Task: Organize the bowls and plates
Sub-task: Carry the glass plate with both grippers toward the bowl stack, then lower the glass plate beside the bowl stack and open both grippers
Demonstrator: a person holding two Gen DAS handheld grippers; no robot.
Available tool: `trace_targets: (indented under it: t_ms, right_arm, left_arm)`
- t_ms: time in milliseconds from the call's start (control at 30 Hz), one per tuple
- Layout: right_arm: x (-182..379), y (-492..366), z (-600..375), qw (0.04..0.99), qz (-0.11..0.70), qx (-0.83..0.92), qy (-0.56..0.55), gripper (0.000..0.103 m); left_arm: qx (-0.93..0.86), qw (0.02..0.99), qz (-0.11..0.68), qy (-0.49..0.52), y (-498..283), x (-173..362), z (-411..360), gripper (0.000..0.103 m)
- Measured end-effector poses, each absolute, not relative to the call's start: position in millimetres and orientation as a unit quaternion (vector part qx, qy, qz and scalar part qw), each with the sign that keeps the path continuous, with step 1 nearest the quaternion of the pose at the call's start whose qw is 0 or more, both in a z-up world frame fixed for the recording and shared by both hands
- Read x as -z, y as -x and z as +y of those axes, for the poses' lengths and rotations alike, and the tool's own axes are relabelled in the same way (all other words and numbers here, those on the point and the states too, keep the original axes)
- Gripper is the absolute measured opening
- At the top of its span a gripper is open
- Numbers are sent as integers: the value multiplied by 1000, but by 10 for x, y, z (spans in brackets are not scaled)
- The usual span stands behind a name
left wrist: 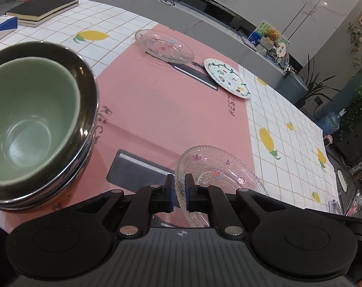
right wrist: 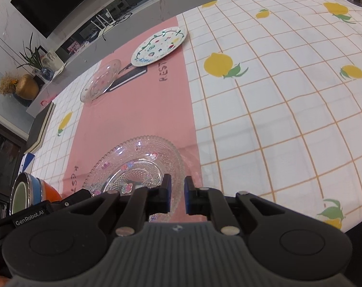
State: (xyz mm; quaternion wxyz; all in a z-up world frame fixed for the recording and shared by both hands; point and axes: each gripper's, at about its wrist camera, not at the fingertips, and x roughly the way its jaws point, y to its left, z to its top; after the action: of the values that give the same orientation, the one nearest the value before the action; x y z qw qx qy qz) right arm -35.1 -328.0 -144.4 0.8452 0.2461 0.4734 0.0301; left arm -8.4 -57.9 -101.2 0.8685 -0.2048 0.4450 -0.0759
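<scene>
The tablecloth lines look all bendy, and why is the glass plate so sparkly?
In the right wrist view the fisheye lens bows the straight grid of the tablecloth into curves; in the left wrist view it bends the counter's edge too. The near glass plate sparkles because its beaded surface catches room light in small glints, seen in both views.

Grey marble counter, leafy houseplants

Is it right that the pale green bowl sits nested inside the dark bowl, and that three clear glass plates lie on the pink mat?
Not quite. The green bowl does sit nested in the dark bowl, but the left wrist view shows only two clear glass plates on the pink mat: the near one and the far one. The third plate is white and painted.
</scene>
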Motion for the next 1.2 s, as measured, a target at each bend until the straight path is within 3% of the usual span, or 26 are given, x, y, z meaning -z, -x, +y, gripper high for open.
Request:
trace_targets:
  t_ms: [867, 1100, 1200]
  right_arm:
    - [1587, 377, -3150, 840, 493, -28, -226, 9]
    - [1549, 391, -3120, 847, 487, -33, -210, 13]
    - [1506, 393, -3129, 852, 482, -33, -203, 23]
  left_arm:
    - [54, 865, 471, 164, 136, 1150, -592, 10]
    - [53, 866, 470, 162, 126, 1130, -586, 11]
    - [53, 867, 467, 165, 124, 1107, -567, 11]
